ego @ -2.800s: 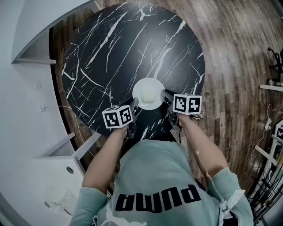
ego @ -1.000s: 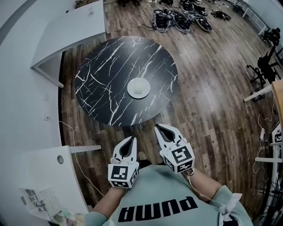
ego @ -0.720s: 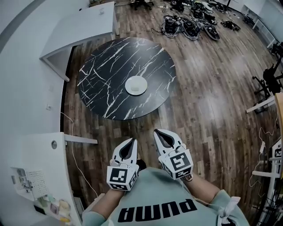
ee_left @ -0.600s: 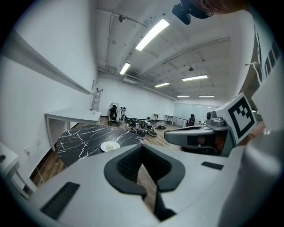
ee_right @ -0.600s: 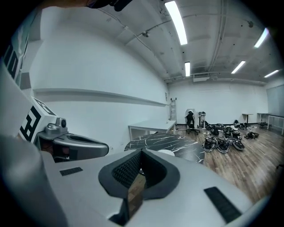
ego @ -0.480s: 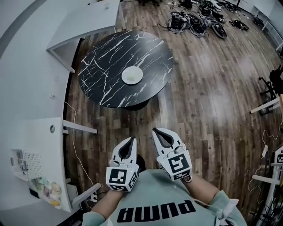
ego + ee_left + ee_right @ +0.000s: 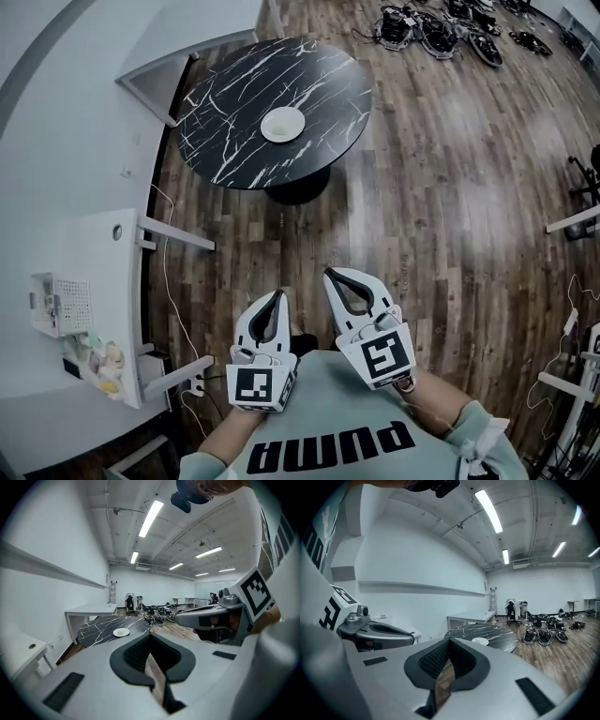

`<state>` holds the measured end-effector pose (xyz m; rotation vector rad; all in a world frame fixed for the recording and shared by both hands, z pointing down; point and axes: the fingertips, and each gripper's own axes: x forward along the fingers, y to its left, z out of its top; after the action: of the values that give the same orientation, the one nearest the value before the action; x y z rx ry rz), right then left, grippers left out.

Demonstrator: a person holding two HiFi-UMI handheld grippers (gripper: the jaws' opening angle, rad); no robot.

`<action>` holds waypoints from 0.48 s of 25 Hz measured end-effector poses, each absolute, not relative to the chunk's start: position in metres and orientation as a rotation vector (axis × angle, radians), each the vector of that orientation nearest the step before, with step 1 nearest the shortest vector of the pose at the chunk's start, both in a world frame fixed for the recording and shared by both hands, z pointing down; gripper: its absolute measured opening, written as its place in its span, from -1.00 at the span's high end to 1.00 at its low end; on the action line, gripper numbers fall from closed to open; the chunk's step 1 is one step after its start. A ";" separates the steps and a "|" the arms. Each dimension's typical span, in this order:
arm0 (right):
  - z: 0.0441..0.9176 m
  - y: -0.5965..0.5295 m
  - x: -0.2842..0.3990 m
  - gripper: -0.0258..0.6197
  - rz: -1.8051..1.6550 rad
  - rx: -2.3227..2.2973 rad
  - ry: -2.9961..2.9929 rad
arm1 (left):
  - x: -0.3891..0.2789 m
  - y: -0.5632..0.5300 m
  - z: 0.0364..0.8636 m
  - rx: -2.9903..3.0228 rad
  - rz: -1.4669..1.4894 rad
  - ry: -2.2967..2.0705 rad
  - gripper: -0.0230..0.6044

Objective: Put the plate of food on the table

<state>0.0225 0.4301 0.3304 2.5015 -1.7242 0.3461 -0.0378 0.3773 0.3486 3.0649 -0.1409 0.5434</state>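
The white plate of food [image 7: 282, 124] rests on the round black marble table [image 7: 234, 112], far from me at the top of the head view. Both grippers are held close to my chest over the wooden floor, well away from the table. My left gripper [image 7: 276, 296] is shut with nothing in it, and my right gripper [image 7: 338, 277] is shut and empty too. In the left gripper view the plate [image 7: 121, 632] shows small beyond the closed left gripper [image 7: 151, 637]. The right gripper view shows the plate [image 7: 480, 641] past the closed right gripper [image 7: 450, 642].
A white desk [image 7: 187, 37] stands behind the table at the wall. A white counter [image 7: 89, 281] with a basket [image 7: 58, 305] is at my left. A cable [image 7: 167, 272] runs along the floor. Piled equipment [image 7: 436, 28] lies at the top right.
I have backed away from the table: it and the plate have shrunk and slid toward the top of the head view. Both grippers stay shut near my chest.
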 end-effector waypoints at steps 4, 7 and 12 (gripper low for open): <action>0.318 0.437 0.008 0.90 0.281 2.507 -1.746 | -0.055 0.381 0.342 3.090 0.512 -0.223 0.91; 0.326 0.439 0.001 0.90 0.292 2.497 -1.740 | -0.063 0.377 0.338 3.075 0.426 -0.317 0.91; 0.343 0.441 -0.009 0.90 0.324 2.485 -1.732 | -0.074 0.375 0.346 3.048 0.414 -0.362 0.91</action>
<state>-0.0089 0.4409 0.3432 2.4848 -1.7316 0.3237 -0.0742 0.3746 0.3463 3.0480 -0.3621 0.4144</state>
